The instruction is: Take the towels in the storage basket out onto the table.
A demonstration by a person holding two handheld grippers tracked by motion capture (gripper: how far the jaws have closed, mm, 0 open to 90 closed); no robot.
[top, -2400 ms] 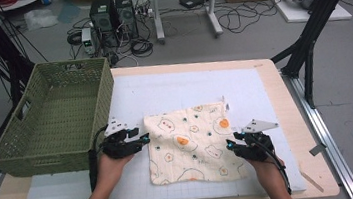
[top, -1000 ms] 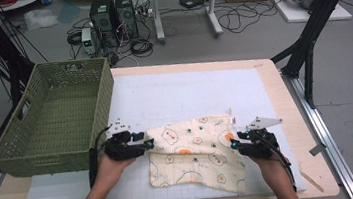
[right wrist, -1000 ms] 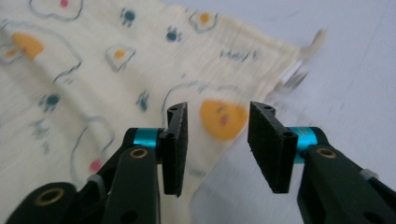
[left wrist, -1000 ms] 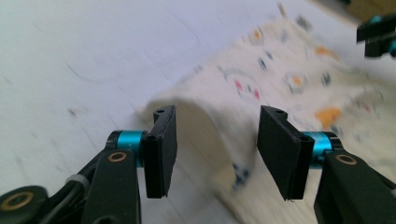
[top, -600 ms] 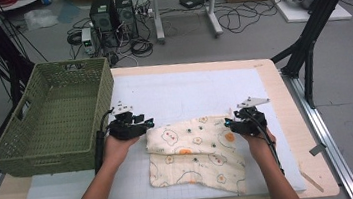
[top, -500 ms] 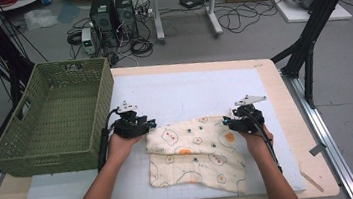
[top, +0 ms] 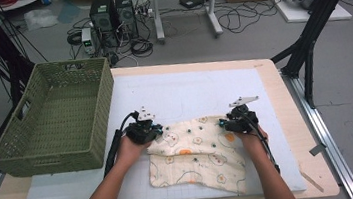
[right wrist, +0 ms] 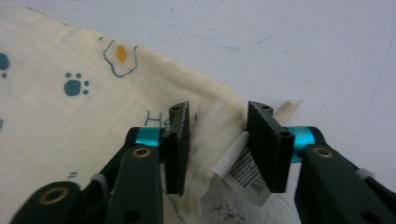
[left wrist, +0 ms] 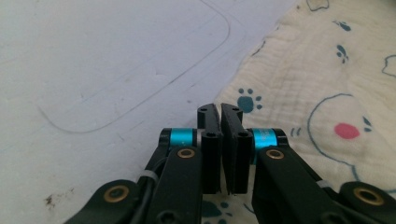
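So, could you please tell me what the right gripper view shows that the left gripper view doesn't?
The right gripper view shows the right gripper with jaws apart around a bunched corner of the cloth, with a white care label and an egg print. The left gripper view shows the left gripper with jaws nearly closed and a round face print. Both show the cloth on the white mat.

The cream printed muslin cloth [right wrist: 84, 93] runs off the right gripper view's left edge; print on its white care label [right wrist: 245, 175], between the jaws, is unreadable.
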